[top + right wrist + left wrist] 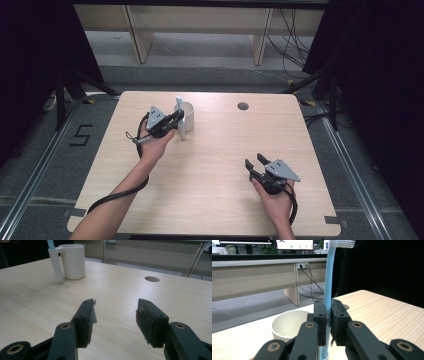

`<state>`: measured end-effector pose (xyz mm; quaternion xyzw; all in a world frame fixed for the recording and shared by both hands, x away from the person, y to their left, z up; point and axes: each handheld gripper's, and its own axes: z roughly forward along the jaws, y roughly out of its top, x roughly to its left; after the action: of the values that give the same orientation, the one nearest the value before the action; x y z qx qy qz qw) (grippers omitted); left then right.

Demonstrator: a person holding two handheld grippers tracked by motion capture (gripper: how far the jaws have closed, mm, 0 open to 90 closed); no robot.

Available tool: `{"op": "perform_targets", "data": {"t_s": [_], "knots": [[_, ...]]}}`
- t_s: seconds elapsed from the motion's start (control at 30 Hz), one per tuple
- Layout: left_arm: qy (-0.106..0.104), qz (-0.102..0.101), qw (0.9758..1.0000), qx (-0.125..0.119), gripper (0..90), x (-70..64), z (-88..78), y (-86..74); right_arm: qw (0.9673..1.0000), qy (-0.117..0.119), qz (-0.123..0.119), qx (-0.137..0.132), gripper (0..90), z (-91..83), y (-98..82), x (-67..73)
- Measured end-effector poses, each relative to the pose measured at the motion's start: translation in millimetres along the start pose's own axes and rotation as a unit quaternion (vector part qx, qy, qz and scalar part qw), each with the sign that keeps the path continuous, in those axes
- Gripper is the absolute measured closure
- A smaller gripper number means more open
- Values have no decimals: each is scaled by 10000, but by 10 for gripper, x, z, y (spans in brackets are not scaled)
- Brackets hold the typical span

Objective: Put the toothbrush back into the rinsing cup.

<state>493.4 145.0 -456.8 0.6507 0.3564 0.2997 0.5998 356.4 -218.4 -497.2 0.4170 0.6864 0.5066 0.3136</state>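
Note:
A toothbrush (179, 107) with a light blue shaft (328, 277) and white bristles stands upright at the back left of the table. My left gripper (177, 119) (328, 315) is shut on its shaft. Just behind it stands a white cup (188, 116) (289, 323) (72, 261). In the right gripper view a white upright bar (56, 266) stands on the table against the cup, with the blue shaft rising above it. Near the front right my right gripper (253, 160) (115, 312) rests low over the wood, open, with nothing between its jaws.
The table (215, 165) is light wood, with a round cable hole (243, 106) (152, 279) at the back right. Wooden furniture legs and cables stand on the floor beyond the far edge. Dark curtains hang at both sides.

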Motion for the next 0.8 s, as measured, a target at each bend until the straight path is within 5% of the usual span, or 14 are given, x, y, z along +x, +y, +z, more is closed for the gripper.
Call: {"op": "perform_targets", "data": {"t_s": [0.1, 0.13, 0.43, 0.57, 0.8], "knots": [[-5, -15, 10000, 52, 828, -2, -1, -19, 9999, 23, 148, 74, 489, 0, -11, 22], [-3, -18, 10000, 95, 827, -7, -5, -29, 10000, 27, -81, 2, 488, 13, -9, -11], [-20, -20, 9997, 263, 761, -2, -57, -67, 9999, 116, 47, 53, 484, 25, -21, 7], [33, 4, 9995, 324, 567, 12, -129, -84, 9999, 110, 82, 97, 482, 26, -22, 12], [-32, 15, 9990, 455, 429, 9, -288, -67, 9999, 112, 36, 97, 476, 36, -34, 5]]}}
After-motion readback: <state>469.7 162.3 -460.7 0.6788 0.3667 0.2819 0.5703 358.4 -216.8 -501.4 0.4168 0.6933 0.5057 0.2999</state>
